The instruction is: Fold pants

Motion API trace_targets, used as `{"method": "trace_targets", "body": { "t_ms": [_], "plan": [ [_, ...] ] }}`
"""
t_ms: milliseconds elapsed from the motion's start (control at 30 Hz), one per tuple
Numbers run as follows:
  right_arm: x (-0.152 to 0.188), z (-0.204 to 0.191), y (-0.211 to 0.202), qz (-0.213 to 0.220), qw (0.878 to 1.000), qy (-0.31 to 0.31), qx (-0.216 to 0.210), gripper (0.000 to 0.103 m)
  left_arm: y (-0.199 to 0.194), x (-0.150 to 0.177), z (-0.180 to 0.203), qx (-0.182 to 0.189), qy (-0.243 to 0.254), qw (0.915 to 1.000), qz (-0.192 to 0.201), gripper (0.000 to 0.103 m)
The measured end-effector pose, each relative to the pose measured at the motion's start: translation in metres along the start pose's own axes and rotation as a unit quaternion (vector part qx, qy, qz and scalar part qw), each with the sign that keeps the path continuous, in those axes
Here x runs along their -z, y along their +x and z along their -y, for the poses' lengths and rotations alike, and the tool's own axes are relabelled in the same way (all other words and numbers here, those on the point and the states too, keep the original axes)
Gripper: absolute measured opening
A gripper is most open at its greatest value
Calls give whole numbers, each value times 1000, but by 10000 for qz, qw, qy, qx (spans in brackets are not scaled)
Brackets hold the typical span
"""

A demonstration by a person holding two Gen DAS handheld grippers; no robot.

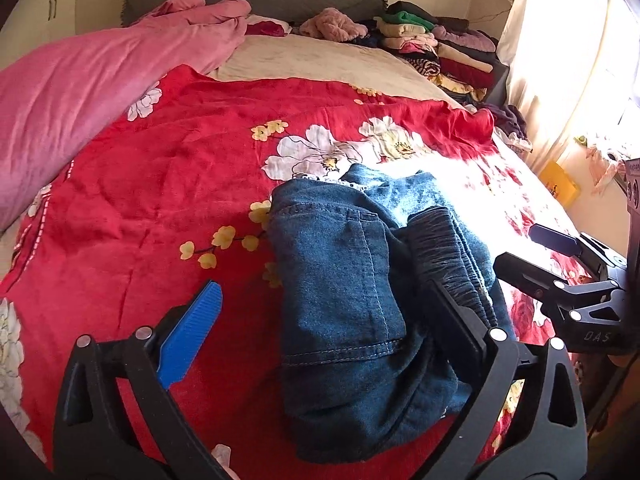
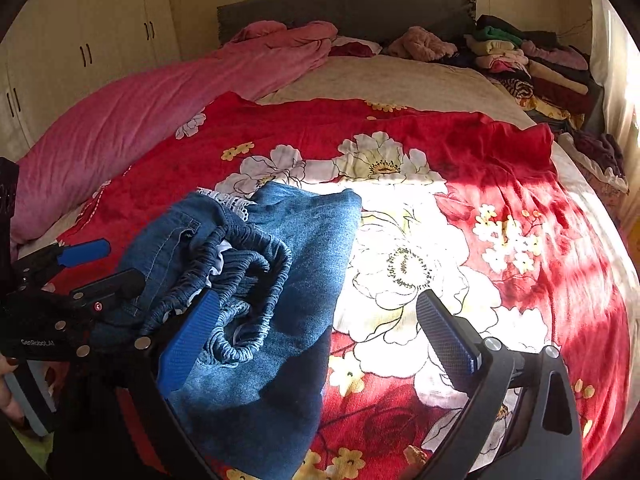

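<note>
Folded jeans [image 1: 360, 280] lie in a bundle on the red floral cover [image 1: 160, 184] near the front of the bed [image 1: 320, 60]; no containers, only a clothes stack [image 1: 440, 48] at the far right corner by the headboard, and a pink duvet [image 1: 80, 100] along the left side; the jeans' long axis runs from near edge toward the headboard, elastic waistband [image 2: 240, 280] bunched on top at the right, lace trim at the far end; left gripper [image 1: 320, 320] points down at a slant, jaws spread wide, straddling the bundle, left pad clear on the cover, right finger lying against the waistband without pinching; right gripper [image 2: 320, 328] at a like slant, jaws wide, holding nothing, its left pad [image 2: 188, 340] over the denim, its right pad above the sunlit cover; a hand [image 2: 8, 392] shows at the left edge of the right view.
</note>
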State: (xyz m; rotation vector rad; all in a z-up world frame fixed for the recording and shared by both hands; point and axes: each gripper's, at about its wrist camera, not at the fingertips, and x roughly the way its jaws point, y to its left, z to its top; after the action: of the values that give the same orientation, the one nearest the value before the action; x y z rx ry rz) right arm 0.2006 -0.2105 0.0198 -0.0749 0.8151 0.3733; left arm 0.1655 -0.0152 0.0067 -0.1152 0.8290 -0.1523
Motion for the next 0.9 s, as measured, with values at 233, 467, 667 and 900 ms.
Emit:
{"method": "trace_targets", "body": {
  "t_ms": [233, 467, 667, 900],
  "plan": [
    [-1, 2, -18, 255, 9995, 176, 12, 98, -12, 0, -1, -126, -17, 9999, 71, 93],
    [-1, 3, -34, 387, 9989, 255, 39, 98, -25, 0, 2, -159, 7, 9997, 167, 93],
    [0, 0, -49, 503, 9984, 233, 90, 98, -38, -1, 5, -155, 41, 9995, 280, 93],
    [0, -6, -68, 691, 9974, 171, 71, 98, -55, 1, 7, -167, 72, 9989, 432, 93]
  ]
}}
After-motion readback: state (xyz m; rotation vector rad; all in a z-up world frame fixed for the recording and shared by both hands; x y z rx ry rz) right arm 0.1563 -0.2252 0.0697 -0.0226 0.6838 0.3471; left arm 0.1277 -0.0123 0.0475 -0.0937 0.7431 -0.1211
